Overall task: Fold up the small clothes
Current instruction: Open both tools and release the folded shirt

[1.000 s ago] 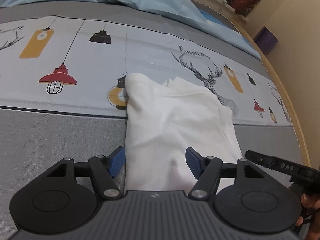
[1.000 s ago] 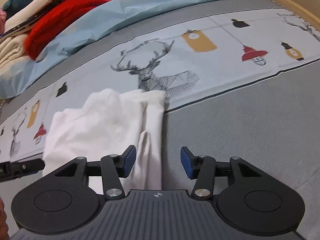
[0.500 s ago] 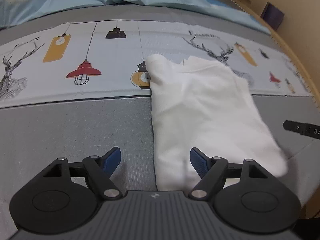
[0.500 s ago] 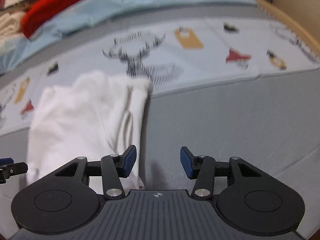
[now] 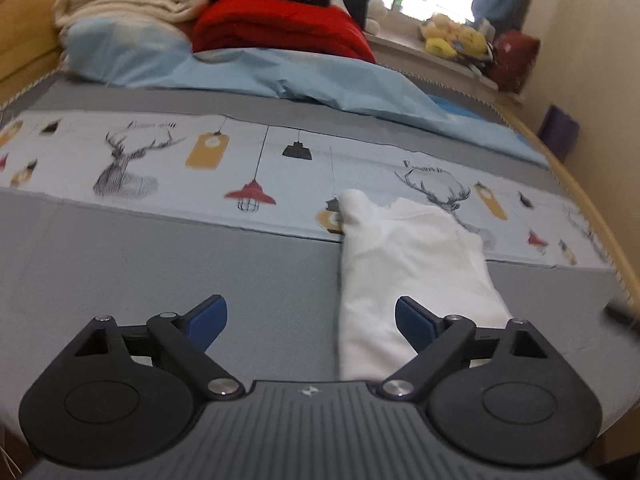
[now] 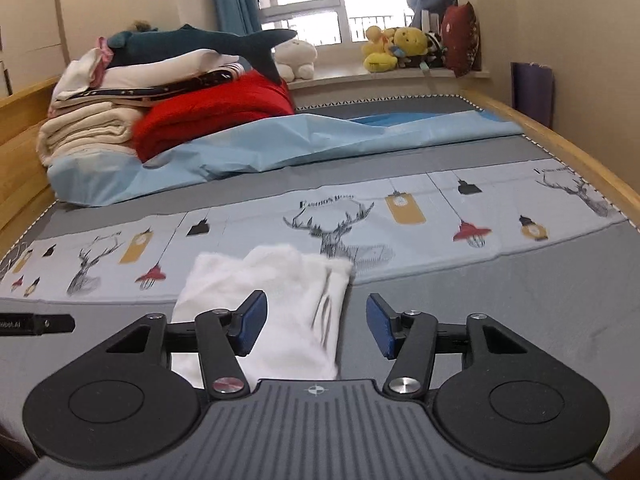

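Observation:
A folded white garment (image 5: pixel 408 264) (image 6: pixel 276 296) lies flat on the bed, half on the grey cover and half on the printed strip. My left gripper (image 5: pixel 310 320) hovers above and short of it, its jaws opening wide, nothing between them; the cloth's left edge lies below, near the right blue pad (image 5: pixel 414 320). My right gripper (image 6: pixel 314 320) is also raised over the garment's right edge, jaws opening, nothing pinched. The left gripper's black tip (image 6: pixel 36 324) shows at the left of the right wrist view.
The bed cover (image 6: pixel 500 304) is grey with a pale strip printed with deer and lamps (image 6: pixel 400 220). A light blue sheet (image 6: pixel 280 148), a red blanket (image 6: pixel 212 116) and stacked bedding (image 6: pixel 88 124) lie behind. Plush toys (image 6: pixel 400 48) sit on the windowsill. The wooden bed edge (image 6: pixel 560 140) runs on the right.
Both grippers have risen and pulled back from the garment, tilting up so the room shows. Both sets of jaws stand wider. The garment stays flat on the bed.

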`<state>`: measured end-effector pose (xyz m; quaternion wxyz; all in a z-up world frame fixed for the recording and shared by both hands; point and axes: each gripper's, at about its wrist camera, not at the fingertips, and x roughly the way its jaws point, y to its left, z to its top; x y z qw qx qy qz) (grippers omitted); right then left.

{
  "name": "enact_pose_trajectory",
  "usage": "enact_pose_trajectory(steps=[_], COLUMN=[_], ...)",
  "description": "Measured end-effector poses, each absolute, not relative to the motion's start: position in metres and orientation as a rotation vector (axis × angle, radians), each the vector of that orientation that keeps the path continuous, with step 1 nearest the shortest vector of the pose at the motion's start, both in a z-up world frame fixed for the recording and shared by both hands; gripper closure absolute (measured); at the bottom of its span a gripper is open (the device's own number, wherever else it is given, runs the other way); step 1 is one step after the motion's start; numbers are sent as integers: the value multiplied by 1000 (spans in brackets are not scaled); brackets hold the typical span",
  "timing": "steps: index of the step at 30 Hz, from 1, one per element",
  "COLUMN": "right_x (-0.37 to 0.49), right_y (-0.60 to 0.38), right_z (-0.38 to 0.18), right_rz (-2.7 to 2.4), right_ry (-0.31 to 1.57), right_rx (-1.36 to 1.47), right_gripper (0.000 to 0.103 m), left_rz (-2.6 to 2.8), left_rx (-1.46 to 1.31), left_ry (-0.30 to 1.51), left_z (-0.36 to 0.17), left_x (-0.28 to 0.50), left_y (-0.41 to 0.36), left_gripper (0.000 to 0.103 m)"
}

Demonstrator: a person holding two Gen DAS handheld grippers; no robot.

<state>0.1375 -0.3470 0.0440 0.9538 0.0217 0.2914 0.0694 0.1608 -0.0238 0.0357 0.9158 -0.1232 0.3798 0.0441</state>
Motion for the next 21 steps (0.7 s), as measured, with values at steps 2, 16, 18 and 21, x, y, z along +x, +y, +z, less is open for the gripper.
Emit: enact_pose_trajectory(steps=[2,16,18,21], right_x=[127,100,99,97], right_y=[-336,-299,-295,-288], right_z=[39,19,19,18], right_rz=[136,140,140,143], right_ry=[627,664,662,667], right_rx=[29,-65,-66,-85], right_gripper=[46,32,29,29], left_rz=[56,20,18,20], left_rx=[-266,-158,-176,-179], left_ry=[753,897,888,883], left_z=[37,-3,-2,-2], left_x=[146,128,127,128], left_y=[-36,-95,-94,-94], left_gripper=[4,1,1,1])
